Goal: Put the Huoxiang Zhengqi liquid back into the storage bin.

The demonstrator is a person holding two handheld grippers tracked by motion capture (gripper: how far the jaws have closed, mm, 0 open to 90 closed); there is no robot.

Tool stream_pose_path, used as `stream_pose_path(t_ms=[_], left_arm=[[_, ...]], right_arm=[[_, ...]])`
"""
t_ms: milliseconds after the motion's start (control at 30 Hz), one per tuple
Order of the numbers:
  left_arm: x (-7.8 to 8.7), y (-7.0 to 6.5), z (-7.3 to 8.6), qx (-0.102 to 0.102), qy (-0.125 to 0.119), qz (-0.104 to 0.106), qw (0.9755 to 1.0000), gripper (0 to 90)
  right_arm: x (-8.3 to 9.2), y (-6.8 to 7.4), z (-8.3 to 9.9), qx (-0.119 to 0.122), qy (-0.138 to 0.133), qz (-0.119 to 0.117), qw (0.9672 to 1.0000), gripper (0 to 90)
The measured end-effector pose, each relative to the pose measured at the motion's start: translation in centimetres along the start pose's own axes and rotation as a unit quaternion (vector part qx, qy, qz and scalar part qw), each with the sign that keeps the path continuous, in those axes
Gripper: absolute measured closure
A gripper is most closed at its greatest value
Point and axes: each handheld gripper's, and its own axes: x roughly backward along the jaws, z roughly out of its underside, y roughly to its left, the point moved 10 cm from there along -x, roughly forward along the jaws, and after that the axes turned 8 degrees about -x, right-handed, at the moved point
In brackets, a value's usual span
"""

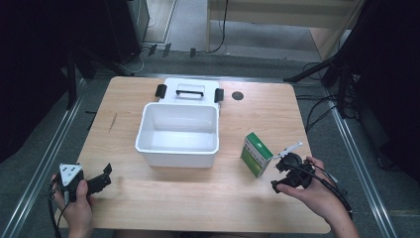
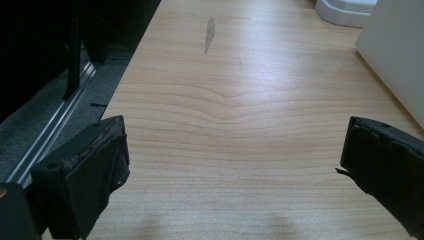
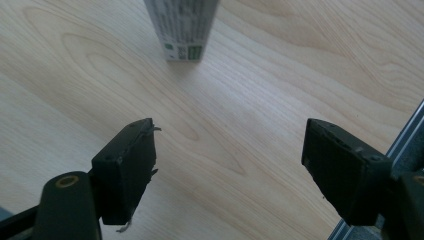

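A green and white carton (image 1: 256, 153) stands upright on the wooden table (image 1: 198, 198), right of an open white bin (image 1: 178, 158). My right gripper (image 1: 279, 172) hovers just right of the carton, apart from it, jaws open and nothing between them. In the right gripper view the carton's lower end (image 3: 182, 30) sits beyond the open jaws of the right gripper (image 3: 230, 135). My left gripper (image 1: 105, 176) rests at the table's front left corner, open and holding nothing. In the left gripper view the left gripper (image 2: 235, 140) has bare wood between its jaws, and the bin's wall (image 2: 395, 60) lies to the right.
The bin's white lid (image 1: 190, 89) with a black handle and black latches lies flat behind the bin. A small dark round hole (image 1: 237, 95) sits at the table's back right. Metal rails (image 1: 42, 163) run along both sides of the table.
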Motion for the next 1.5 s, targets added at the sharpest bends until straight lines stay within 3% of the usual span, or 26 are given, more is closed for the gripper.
stream_pose_path(t_ms=[167, 500, 767, 1000, 1233, 1433, 1500], left_arm=[[0.0, 0.0, 0.0, 0.000, 0.001, 0.001, 1.0000, 0.0], [-0.1, 0.0, 0.0, 0.003, 0.003, 0.003, 1.0000, 0.0], [-0.1, 0.0, 0.1, 0.004, 0.006, 0.003, 1.0000, 0.0], [-0.2, 0.0, 0.1, 0.004, 0.006, 0.004, 1.0000, 0.0], [-0.2, 0.0, 0.1, 0.003, 0.010, 0.004, 0.9999, 0.0], [-0.3, 0.0, 0.1, 0.004, 0.010, 0.004, 0.9999, 0.0], [-0.3, 0.0, 0.1, 0.004, 0.010, 0.005, 0.9999, 0.0]], right_arm=[[1.2, 0.9, -1.7, 0.012, 0.030, -0.010, 0.9994, 20.0], [2.7, 1.5, -5.1, 0.012, 0.040, -0.020, 0.9989, 22.3], [2.3, 2.1, -7.2, 0.008, 0.059, -0.037, 0.9976, 26.9], [1.8, 2.1, -8.3, 0.001, 0.079, -0.034, 0.9963, 31.2], [0.9, 2.4, -9.6, 0.009, 0.083, -0.036, 0.9958, 39.7], [0.2, 2.7, -10.1, 0.024, 0.107, -0.032, 0.9934, 56.0], [0.3, 2.8, -10.4, 0.031, 0.104, -0.035, 0.9935, 60.9]])
